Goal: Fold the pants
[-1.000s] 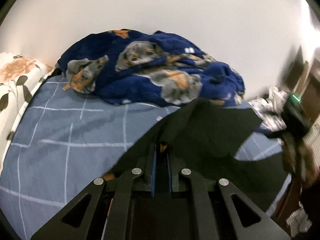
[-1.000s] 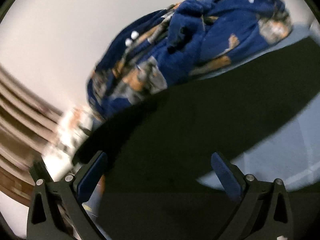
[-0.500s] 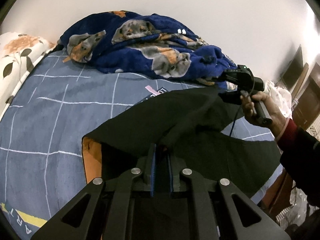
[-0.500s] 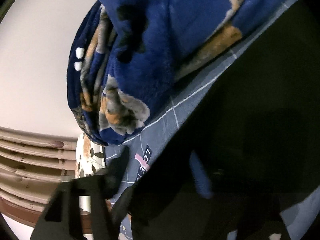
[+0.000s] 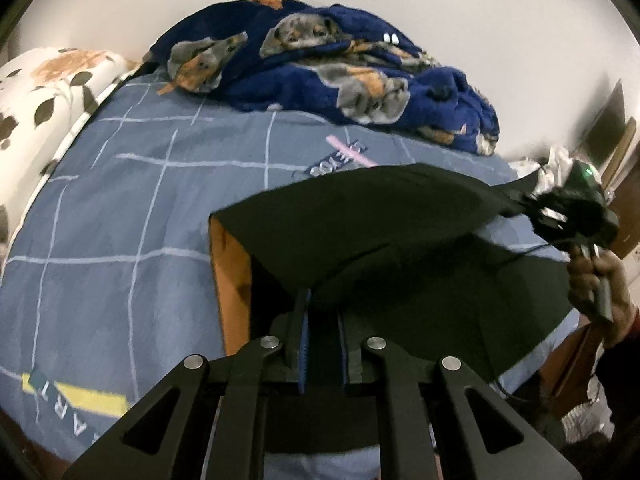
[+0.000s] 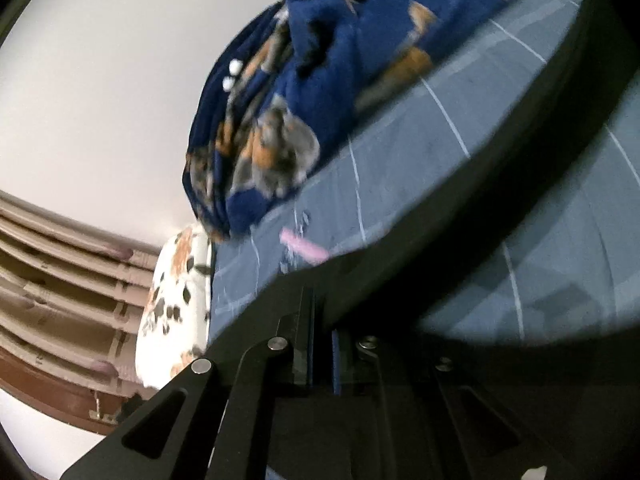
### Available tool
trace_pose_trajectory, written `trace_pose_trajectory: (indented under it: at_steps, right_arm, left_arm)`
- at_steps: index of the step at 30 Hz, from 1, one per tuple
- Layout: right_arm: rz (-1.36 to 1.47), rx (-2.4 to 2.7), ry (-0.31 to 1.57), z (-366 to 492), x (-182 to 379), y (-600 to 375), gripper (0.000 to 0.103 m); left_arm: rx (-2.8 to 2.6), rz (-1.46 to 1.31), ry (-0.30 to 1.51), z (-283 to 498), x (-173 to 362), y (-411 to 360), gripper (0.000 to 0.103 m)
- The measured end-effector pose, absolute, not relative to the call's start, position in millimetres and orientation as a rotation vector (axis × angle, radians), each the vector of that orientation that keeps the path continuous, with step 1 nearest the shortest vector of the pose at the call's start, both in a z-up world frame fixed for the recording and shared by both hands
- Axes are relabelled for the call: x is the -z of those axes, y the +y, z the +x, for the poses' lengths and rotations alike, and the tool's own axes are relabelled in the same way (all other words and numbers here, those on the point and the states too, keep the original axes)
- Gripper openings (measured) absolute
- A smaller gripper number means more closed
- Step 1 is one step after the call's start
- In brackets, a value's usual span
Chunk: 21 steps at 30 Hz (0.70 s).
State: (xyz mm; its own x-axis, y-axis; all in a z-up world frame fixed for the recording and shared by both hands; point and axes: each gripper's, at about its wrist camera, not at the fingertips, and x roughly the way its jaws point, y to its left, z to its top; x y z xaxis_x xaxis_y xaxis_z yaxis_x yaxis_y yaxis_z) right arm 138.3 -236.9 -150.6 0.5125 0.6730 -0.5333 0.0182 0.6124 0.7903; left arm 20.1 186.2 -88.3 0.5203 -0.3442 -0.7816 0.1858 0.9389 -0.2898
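The black pants (image 5: 384, 224) with an orange lining (image 5: 232, 284) lie on the blue checked bed sheet (image 5: 120, 208). My left gripper (image 5: 322, 312) is shut on a near edge of the pants and lifts it. My right gripper (image 5: 520, 202) shows at the right of the left wrist view, shut on the far right corner of the same raised layer. In the right wrist view the right gripper (image 6: 322, 320) is shut on black cloth (image 6: 500, 208) that stretches up to the right.
A dark blue dog-print blanket (image 5: 320, 76) is heaped at the far side of the bed against a white wall. A floral pillow (image 5: 36, 92) lies at the left. Wooden furniture (image 5: 616, 152) and crumpled items stand off the bed's right side.
The right gripper was open a second ago and has shut on the pants' right corner. Both grippers now hold the top layer raised and stretched between them.
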Motion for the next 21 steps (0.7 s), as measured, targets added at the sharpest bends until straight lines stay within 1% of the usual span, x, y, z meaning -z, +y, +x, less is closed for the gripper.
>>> trace_pose_trajectory:
  at_steps: [7,11,17,21]
  right_arm:
    - [0.903,-0.426,1.002,55,181,-236,0.006]
    - [0.916,-0.405,1.055,23,202,-233,0.006]
    - [0.939,-0.373,1.097,1,228,-236,0.006]
    - [0.947,-0.369,1.111,-5,234,-233,0.006]
  left_arm:
    - [0.295,-0.121,1.045,-13,103,192,0.013]
    - [0.281,-0.105,1.084,-27,114,195,0.013]
    - [0.270,-0.078,1.129,-38,131,195,0.013]
    - [0.259,-0.072,1.122,-42,128,198,0.013]
